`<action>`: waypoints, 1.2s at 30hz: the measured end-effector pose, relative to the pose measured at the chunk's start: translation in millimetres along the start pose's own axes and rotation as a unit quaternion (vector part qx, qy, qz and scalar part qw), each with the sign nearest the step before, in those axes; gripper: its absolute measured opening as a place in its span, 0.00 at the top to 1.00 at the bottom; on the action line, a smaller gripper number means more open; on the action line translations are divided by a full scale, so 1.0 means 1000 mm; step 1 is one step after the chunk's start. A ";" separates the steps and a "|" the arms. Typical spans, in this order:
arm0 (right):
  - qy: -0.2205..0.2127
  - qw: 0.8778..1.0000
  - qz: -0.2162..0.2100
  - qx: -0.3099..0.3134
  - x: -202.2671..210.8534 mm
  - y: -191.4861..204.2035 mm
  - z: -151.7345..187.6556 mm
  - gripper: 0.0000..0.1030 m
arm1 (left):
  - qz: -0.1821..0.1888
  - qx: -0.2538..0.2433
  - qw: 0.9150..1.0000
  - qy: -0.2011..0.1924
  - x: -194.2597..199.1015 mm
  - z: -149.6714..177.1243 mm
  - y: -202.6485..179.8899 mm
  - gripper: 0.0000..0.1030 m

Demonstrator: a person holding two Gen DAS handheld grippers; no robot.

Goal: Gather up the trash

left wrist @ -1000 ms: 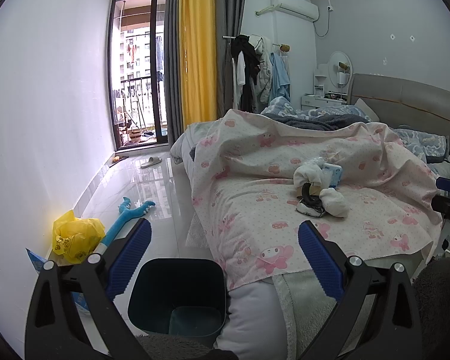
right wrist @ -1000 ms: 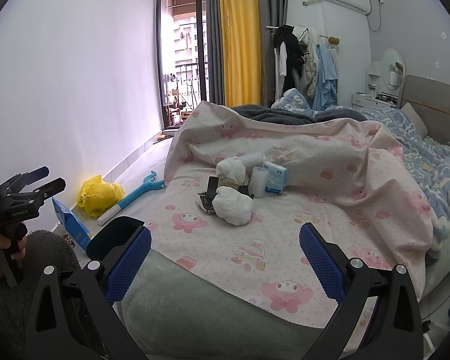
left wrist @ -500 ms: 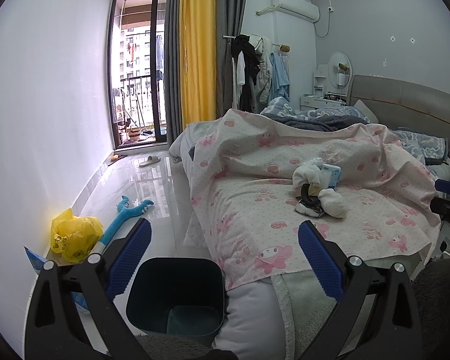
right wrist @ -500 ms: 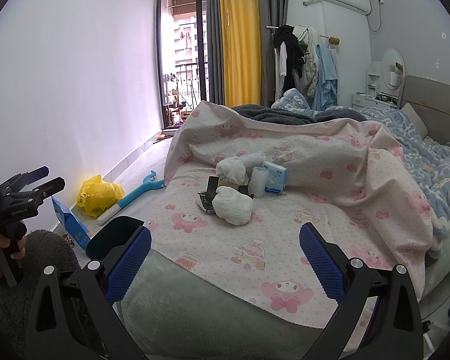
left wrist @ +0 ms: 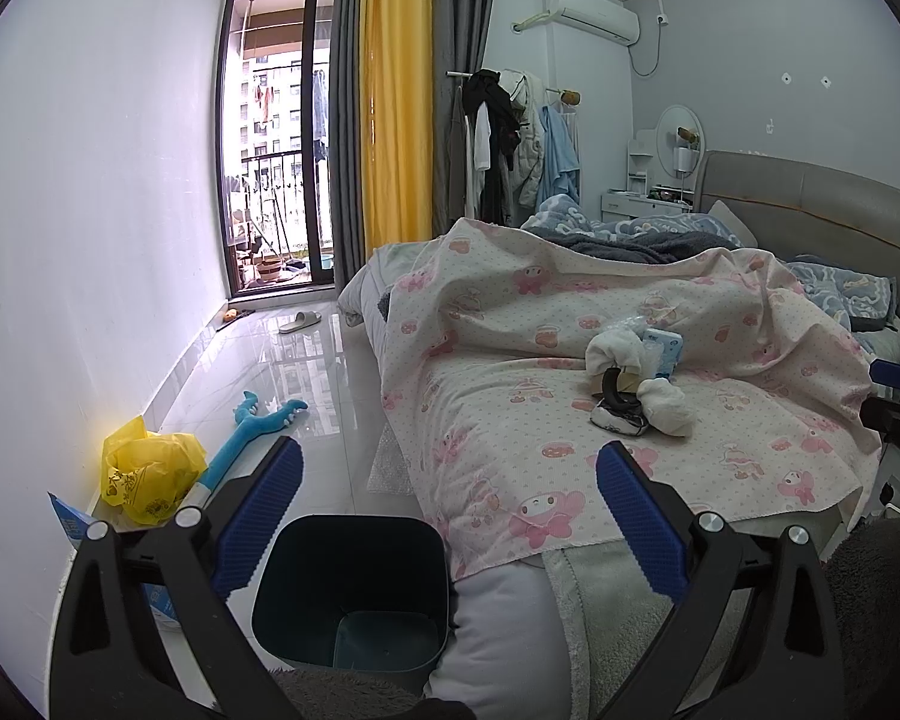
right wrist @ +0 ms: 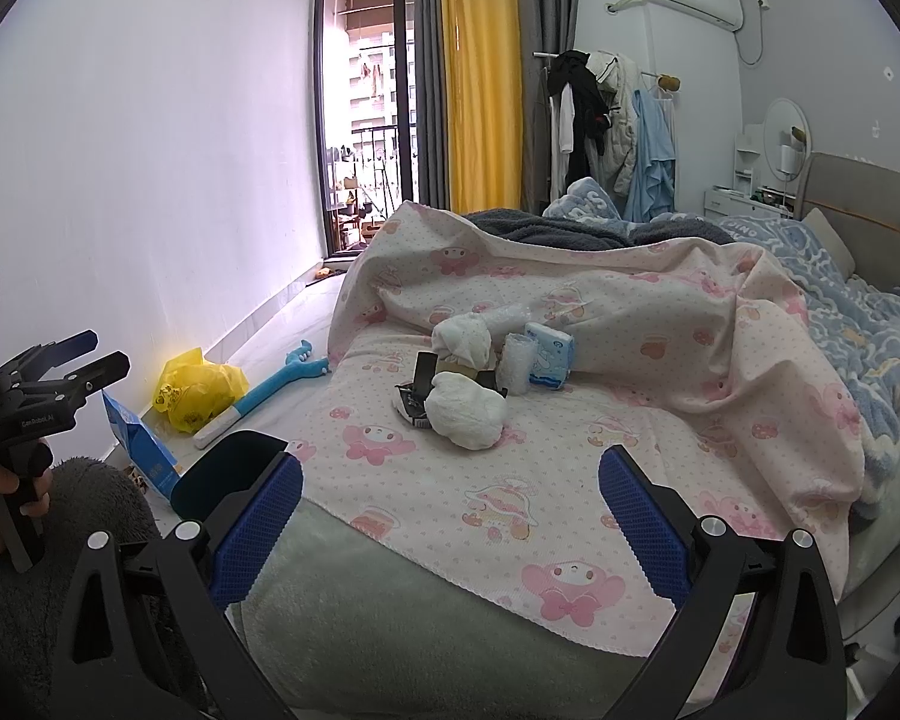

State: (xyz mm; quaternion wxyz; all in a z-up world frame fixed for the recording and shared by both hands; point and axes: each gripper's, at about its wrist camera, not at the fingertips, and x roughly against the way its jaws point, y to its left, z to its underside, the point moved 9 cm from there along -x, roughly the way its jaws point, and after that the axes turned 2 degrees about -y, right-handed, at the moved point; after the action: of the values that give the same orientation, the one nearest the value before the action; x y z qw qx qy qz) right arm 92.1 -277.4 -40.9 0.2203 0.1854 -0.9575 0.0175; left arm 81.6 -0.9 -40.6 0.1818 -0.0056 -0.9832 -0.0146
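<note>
Your left tongs [left wrist: 447,483] are spread wide and grasp nothing, hovering above the dark teal bin [left wrist: 354,588] that stands on the floor just beside the bed [left wrist: 492,420]. Your right tongs [right wrist: 450,495] are likewise released, poised over the bed's near edge. The trash pile [right wrist: 480,378] sits on the pink-patterned sheet [right wrist: 570,480]: white crumpled wads, a black wrapper, a blue tissue pack, all bunched touching. A yellow bag [left wrist: 150,468] lies on the floor by the wall
</note>
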 end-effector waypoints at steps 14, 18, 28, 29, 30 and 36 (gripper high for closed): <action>0.009 1.000 0.000 -0.001 -0.009 0.000 0.004 0.03 | 0.001 -0.008 1.000 -0.001 0.001 0.003 -0.006 0.03; 0.023 1.000 -0.014 0.002 -0.004 0.002 0.001 0.03 | 0.009 -0.019 1.000 0.005 0.001 0.004 -0.009 0.03; 0.032 0.999 -0.027 -0.006 -0.022 -0.004 -0.007 0.03 | 0.071 -0.007 0.997 0.020 -0.023 -0.016 -0.019 0.03; 0.034 0.999 -0.029 -0.004 -0.025 -0.004 -0.007 0.03 | 0.074 -0.010 0.997 0.023 -0.027 -0.017 -0.021 0.03; 0.037 0.999 -0.031 -0.002 -0.030 -0.005 -0.007 0.03 | 0.078 -0.014 0.997 0.026 -0.032 -0.018 -0.025 0.03; 0.047 0.997 -0.053 -0.002 -0.064 -0.001 -0.010 0.03 | 0.101 -0.038 0.993 0.039 -0.058 -0.019 -0.038 0.04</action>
State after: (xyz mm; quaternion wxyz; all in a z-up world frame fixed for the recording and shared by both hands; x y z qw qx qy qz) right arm 149.5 -254.8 -59.2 0.2658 0.2345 -0.9350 0.0128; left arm 141.9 -40.3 -44.1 0.2204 -0.1114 -0.9685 -0.0333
